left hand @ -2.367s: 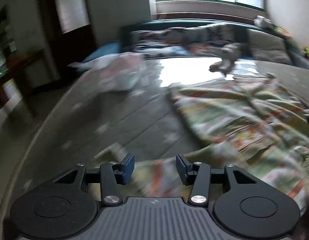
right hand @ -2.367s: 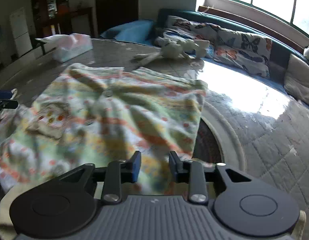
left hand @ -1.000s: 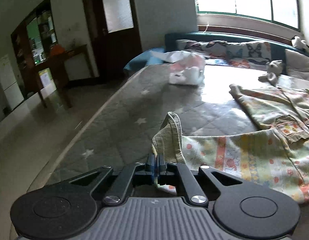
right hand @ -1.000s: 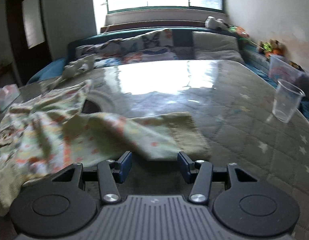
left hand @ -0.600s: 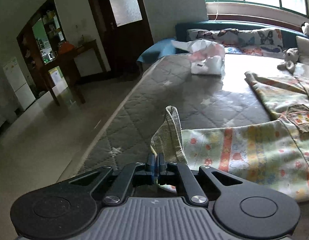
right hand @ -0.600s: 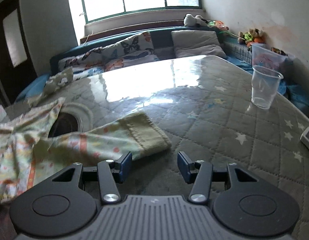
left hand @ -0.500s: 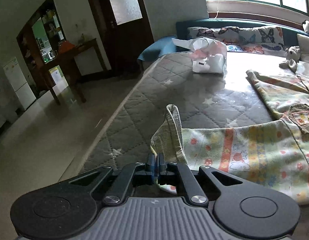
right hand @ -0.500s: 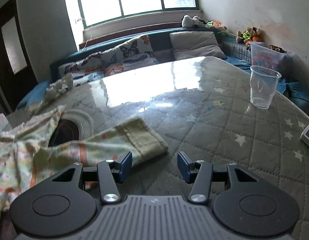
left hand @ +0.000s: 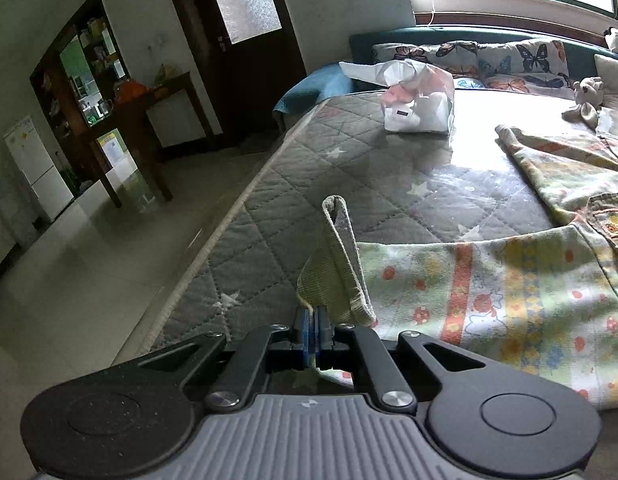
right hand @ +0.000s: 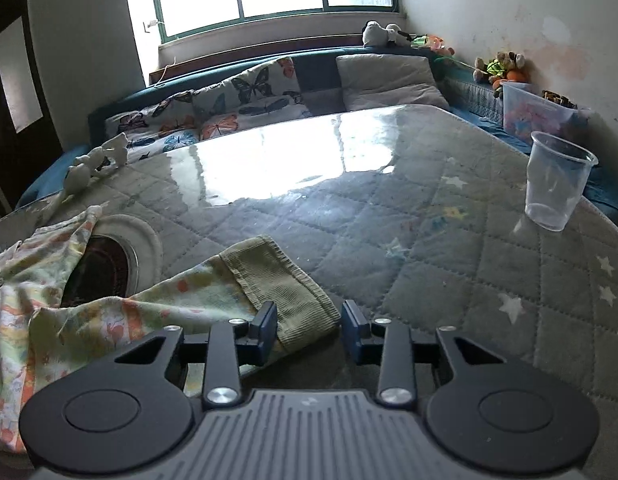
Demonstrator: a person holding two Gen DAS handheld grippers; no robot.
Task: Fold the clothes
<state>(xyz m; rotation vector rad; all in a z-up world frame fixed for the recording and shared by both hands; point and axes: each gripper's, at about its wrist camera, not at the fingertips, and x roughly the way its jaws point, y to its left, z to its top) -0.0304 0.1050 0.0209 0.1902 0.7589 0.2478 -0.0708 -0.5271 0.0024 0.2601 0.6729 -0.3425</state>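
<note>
Gripping, left gripper (left hand: 312,330): its blue-padded fingers (left hand: 307,326) are pressed together on the ribbed cuff (left hand: 337,276) of a sleeve, which stands up from the pinch in a folded loop.
Garment (left hand: 509,288): a pale printed piece of clothing with orange and yellow bands and small cartoon figures lies spread on the quilted grey mattress (left hand: 309,184), running rightward from the left gripper; a patch pocket (left hand: 607,224) shows on its body.
Mattress edge: the held cuff sits near the left edge of the mattress, with tiled floor (left hand: 89,264) below it.
Tissue pack (left hand: 419,102): white and pink, on the far part of the mattress, well apart from the garment.
Plush toy (left hand: 587,98): pale, near the butterfly-print pillows (left hand: 469,56) at the head of the bed.
Right gripper (right hand: 310,330): its fingers (right hand: 267,330) are spread apart, gripping nothing, low over the mattress.
Second cuff (right hand: 281,288): olive ribbed, lying flat on the mattress at the end of the other sleeve; its near end reaches between the spread fingers, closer to the left-hand one. Whether it touches that finger cannot be told.
Plastic cup (right hand: 557,186): clear, upright, near the right edge of the mattress, well apart from the garment.
</note>
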